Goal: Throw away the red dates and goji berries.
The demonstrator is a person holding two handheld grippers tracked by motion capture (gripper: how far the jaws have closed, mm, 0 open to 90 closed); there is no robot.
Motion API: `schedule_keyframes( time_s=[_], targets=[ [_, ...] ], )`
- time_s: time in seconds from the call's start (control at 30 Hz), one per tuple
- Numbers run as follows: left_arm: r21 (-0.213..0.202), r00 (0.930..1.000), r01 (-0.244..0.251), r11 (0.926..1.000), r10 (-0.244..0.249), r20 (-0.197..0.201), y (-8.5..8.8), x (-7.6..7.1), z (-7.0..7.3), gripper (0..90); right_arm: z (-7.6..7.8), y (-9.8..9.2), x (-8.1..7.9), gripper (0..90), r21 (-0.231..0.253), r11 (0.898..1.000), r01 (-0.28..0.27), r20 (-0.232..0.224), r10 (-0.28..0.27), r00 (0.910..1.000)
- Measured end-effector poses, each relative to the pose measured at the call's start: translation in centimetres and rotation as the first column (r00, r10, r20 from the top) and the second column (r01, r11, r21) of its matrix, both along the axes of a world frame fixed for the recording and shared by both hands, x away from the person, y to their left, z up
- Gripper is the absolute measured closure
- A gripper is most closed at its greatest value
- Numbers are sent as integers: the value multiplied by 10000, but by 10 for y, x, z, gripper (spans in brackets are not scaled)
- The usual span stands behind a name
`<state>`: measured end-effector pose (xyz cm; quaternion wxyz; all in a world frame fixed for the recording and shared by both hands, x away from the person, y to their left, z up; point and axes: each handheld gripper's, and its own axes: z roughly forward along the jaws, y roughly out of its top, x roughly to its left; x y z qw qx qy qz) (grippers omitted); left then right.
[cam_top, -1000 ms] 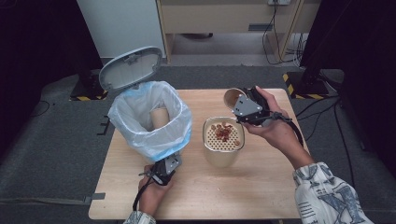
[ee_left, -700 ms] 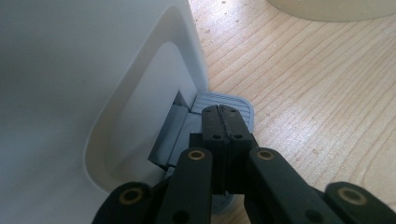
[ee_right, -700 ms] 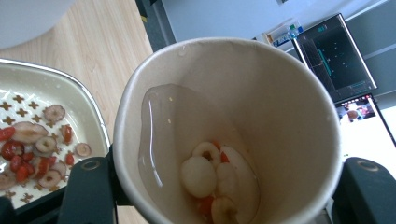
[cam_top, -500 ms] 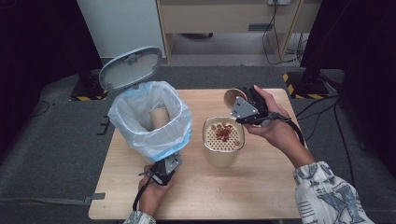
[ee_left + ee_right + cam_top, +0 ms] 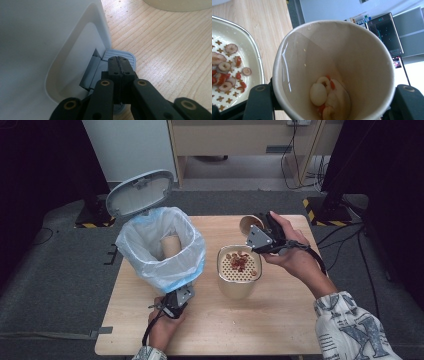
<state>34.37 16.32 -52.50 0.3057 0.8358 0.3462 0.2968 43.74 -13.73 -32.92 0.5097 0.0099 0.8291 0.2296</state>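
Item: paper cup (image 5: 332,72), tilted on its side, pinched at its wall by the fingers of the right gripper (image 5: 262,237). In the high view it sits at the far right of the worktop (image 5: 280,320), just beyond the strainer container (image 5: 239,277). Contents, right gripper view: a few pale slices and red bits lodged in the lower part of the cup.

Item: strainer container, cream, perforated top carrying red and brown fruit pieces (image 5: 240,262); stands mid-worktop, beside the bin.

Item: pedal bin (image 5: 162,252), white liner with blue edge, grey lid (image 5: 140,192) raised. A cardboard tube (image 5: 171,245) stands inside.

Item: left gripper (image 5: 176,300), fingers pressed together with nothing between them, tips resting on the grey pedal (image 5: 125,56) at the bin's foot.

Change against the earlier frames: none of note. Both hands, the cup, the container and the raised lid hold the same places; the cup's tilt is unchanged.
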Motion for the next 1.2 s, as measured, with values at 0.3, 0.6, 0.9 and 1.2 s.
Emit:
schedule_keyframes(
  time_s=[0.3,0.6,0.9,1.2],
  targets=[
    [-22,10000,-13,10000,13,5,0,0,0,889,2,1,-2,339,-77,9999,-76,73,76,9999],
    [-14,10000,-4,10000,4,10,0,0,0,889,2,5,-4,339,-411,9990,-148,296,160,9994],
    [-24,10000,-8,10000,8,-2,0,0,0,889,4,6,-5,339,-681,9975,-165,445,196,9988],
    [-24,10000,-18,10000,18,-2,0,0,0,889,3,7,-5,339,-972,9951,-193,612,253,9978]
  ],
)
